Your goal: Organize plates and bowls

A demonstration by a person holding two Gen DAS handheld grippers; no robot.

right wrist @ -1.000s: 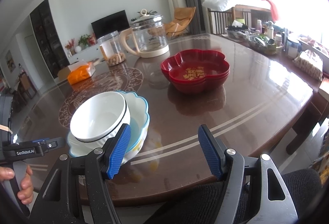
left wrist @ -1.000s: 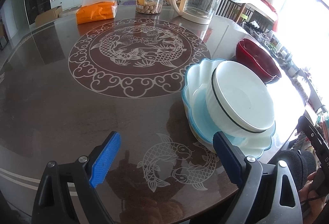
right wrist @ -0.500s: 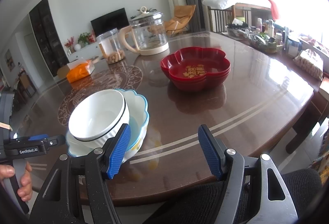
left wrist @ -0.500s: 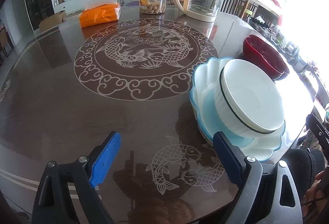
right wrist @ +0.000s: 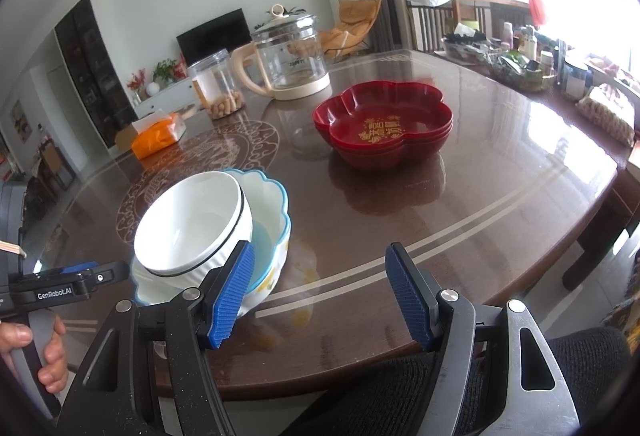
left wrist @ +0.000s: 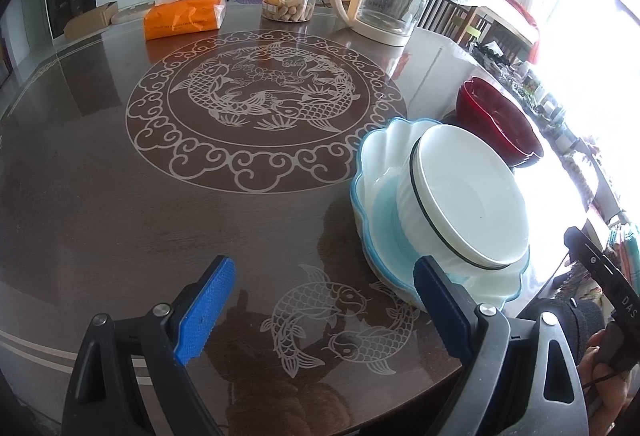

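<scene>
A white ribbed bowl [left wrist: 468,204] with a dark rim line sits tilted inside a blue-edged scalloped bowl [left wrist: 374,172] near the front edge of a dark glass-topped table [left wrist: 100,204], with stacked red flower-shaped bowls [right wrist: 382,124] just beyond. The left gripper [left wrist: 320,308] and right gripper [right wrist: 320,292] hover over the table edge, fingers spread, grasping nothing. A glass kettle [right wrist: 290,56] stands farther back.

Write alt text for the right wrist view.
A white bowl sits nested in a blue-rimmed scalloped dish on a dark table, with stacked red flower-shaped bowls behind. The open right gripper hovers empty in front.
</scene>
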